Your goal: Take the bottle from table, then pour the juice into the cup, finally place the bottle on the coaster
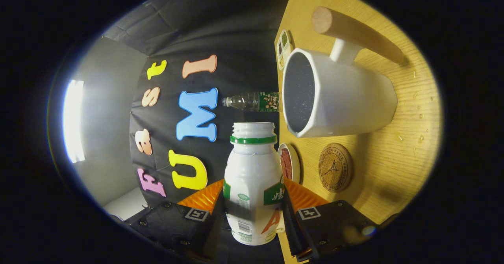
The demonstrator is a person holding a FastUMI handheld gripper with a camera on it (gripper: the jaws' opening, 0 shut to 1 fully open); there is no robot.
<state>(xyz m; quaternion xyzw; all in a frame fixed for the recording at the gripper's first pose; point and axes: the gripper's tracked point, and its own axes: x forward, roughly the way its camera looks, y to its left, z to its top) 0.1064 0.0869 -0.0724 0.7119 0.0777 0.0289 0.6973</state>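
My gripper (252, 207) is shut on a white juice bottle (252, 177) with a green neck ring and no cap; both fingers (290, 212) press on its lower body. The whole view is rolled, so the bottle lies about level with the wooden table (386, 165), well above it. Its open mouth (253, 128) is beside the rim of the white cup (338, 98), close to the dark opening and a little short of it. The cup stands on the table and has a wooden handle (354, 31). A round cork coaster (335, 167) lies next to the cup, just beyond my right finger.
A small dish with something red (288, 163) sits between the coaster and the bottle. Behind the cup stand a clear plastic bottle (256, 101) and a small divided tray (283, 49). Water drops (417, 134) dot the table beyond the cup.
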